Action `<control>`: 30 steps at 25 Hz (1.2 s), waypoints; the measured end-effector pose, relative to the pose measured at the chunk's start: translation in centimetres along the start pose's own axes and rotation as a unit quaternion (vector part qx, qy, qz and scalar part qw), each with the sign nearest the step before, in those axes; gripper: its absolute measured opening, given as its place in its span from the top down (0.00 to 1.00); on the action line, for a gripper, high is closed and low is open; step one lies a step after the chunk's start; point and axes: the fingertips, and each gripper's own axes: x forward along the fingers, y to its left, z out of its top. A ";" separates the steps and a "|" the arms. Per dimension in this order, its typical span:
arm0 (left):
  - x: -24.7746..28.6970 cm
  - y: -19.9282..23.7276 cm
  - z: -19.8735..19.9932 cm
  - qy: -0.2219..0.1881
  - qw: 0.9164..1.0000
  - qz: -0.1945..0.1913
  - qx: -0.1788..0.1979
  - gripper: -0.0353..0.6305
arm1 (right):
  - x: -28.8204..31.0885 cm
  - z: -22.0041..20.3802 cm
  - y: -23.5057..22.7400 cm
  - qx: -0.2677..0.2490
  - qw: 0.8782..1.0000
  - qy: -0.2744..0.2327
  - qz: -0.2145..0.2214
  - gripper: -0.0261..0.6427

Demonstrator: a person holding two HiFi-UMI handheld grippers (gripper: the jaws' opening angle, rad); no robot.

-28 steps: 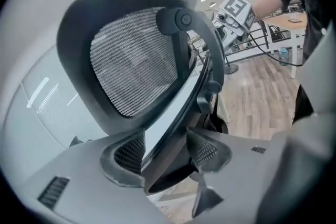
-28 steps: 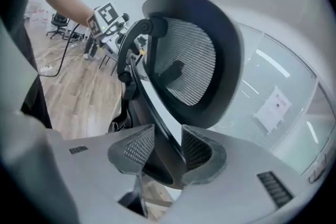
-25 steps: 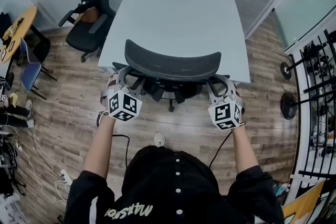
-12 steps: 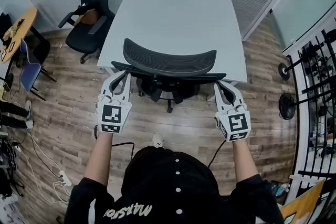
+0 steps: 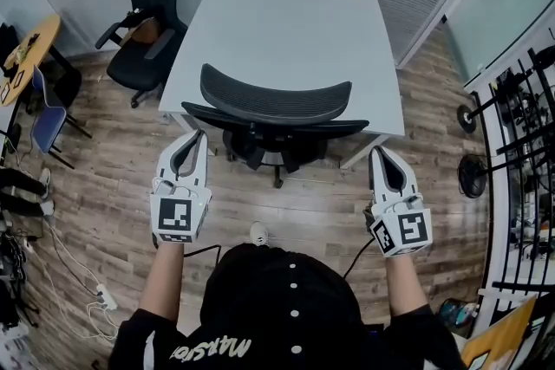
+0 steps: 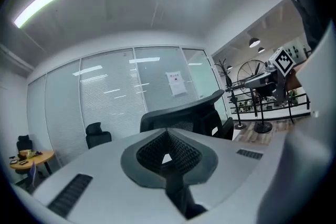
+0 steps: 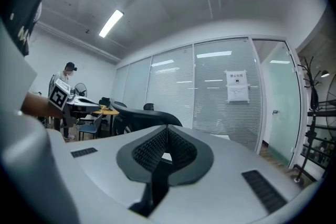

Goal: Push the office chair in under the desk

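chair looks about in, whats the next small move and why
Probably just lower both tools and finish. The chair has its back over the near edge of the desk with the seat underneath, and the left tool and right tool are shut, empty and clear of it. A light nudge might tighten the fit.
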 end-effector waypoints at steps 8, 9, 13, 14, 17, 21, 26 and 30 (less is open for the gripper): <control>-3.0 0.9 2.5 -0.054 0.997 0.021 -0.047 0.92 | -3.6 1.1 -1.4 0.023 0.999 -0.026 -0.034 0.92; -3.3 1.0 2.6 -0.055 0.997 0.023 -0.045 0.92 | -3.8 1.0 -1.5 0.023 0.999 -0.026 -0.038 0.92; -4.0 1.2 2.7 -0.057 0.997 0.029 -0.043 0.92 | -4.7 1.0 -1.8 0.023 0.998 -0.030 -0.053 0.92; -4.1 1.3 2.7 -0.057 0.997 0.031 -0.043 0.92 | -4.9 1.0 -1.9 0.024 0.998 -0.032 -0.056 0.92; -4.7 1.5 2.8 -0.060 0.996 0.039 -0.046 0.92 | -5.4 1.2 -2.3 0.032 0.996 -0.040 -0.069 0.92; -5.8 1.8 2.9 -0.065 0.995 0.057 -0.052 0.92 | -6.1 1.2 -2.6 0.039 0.995 -0.045 -0.082 0.92; -6.5 2.0 2.8 -0.066 0.994 0.069 -0.047 0.92 | -6.4 0.9 -2.8 0.040 0.994 -0.045 -0.089 0.92; -6.3 2.0 2.9 -0.067 0.994 0.068 -0.043 0.92 | -6.5 0.7 -2.9 0.040 0.994 -0.044 -0.093 0.92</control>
